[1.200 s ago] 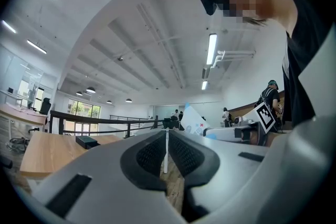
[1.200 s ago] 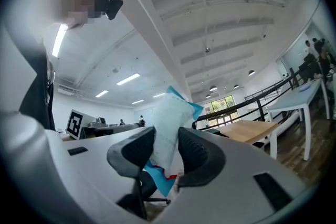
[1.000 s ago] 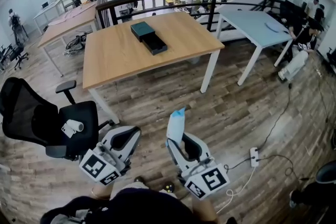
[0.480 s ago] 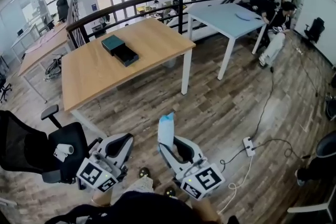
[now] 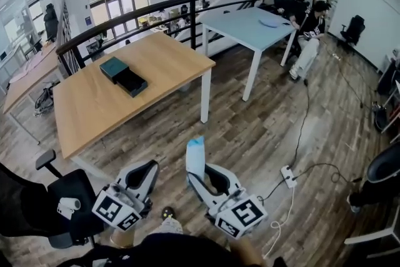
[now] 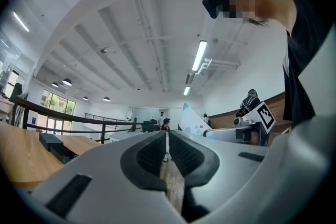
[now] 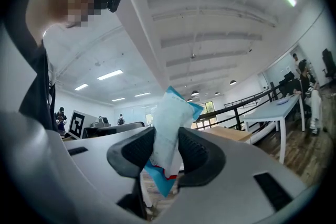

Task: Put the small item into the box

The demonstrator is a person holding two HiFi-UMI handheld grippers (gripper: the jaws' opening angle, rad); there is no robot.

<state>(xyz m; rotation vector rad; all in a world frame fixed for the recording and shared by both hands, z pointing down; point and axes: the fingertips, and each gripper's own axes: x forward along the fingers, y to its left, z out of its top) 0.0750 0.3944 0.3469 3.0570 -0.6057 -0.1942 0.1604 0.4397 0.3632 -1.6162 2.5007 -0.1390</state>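
On the table (image 5: 164,59), the box (image 5: 124,75) lies open; right claw (image 5: 201,173) grips packet (image 5: 195,156).

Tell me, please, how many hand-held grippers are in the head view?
2. The left hand-held gripper is at bottom left, shut and empty; the right hand-held gripper is beside it, bottom centre, shut on a pale blue packet. None seems hidden.
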